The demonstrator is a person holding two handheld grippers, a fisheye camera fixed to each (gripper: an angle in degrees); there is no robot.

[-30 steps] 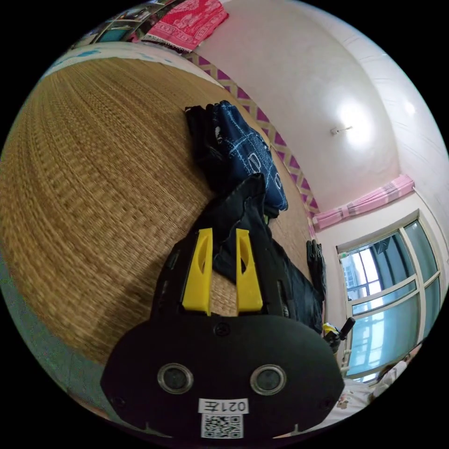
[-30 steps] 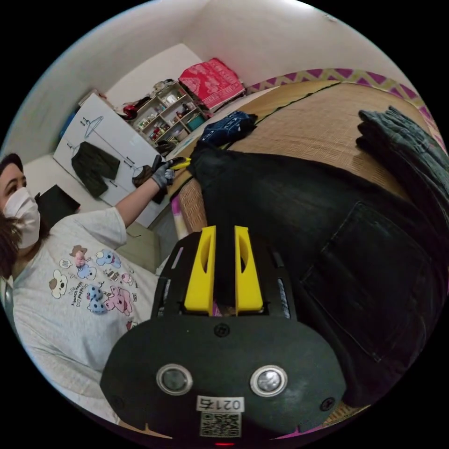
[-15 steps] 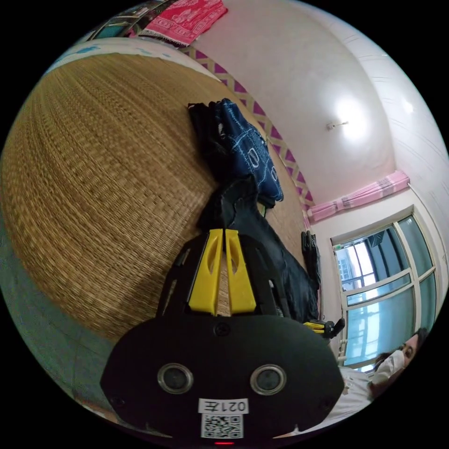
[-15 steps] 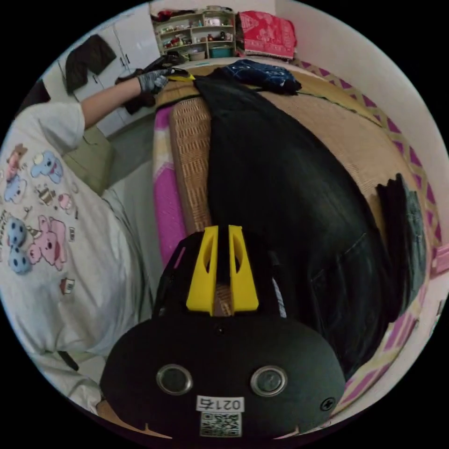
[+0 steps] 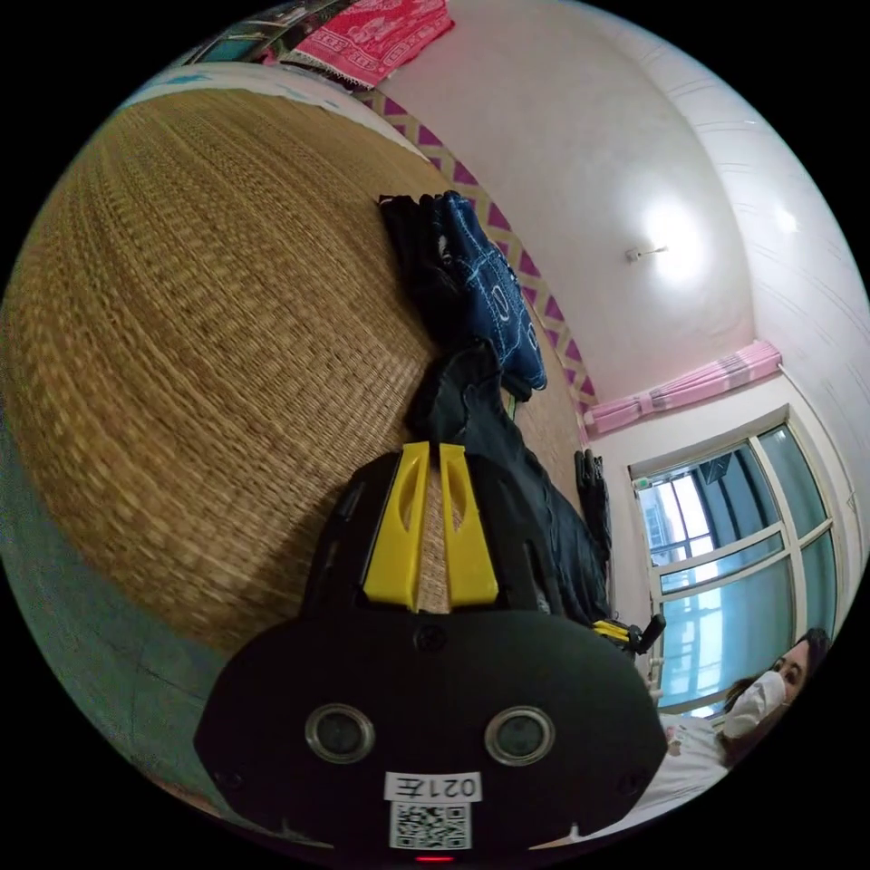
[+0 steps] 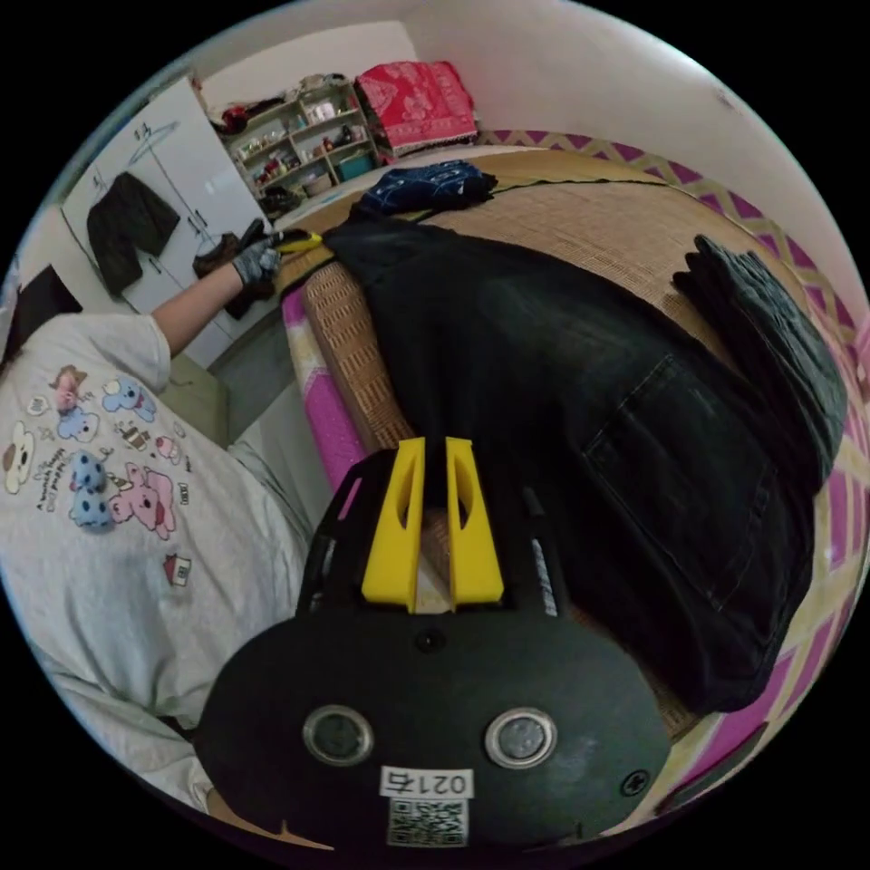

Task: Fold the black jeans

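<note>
We see both grippers, left [image 5: 430,453] and right [image 6: 434,449], pinching edges of the black jeans [image 6: 580,399] spread on the woven mat [image 5: 199,317].

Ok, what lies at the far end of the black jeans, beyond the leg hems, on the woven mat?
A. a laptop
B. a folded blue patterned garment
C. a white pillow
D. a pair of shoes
B: in the right gripper view the black jeans stretch across the woven mat toward a folded blue patterned garment by the hems.
</note>
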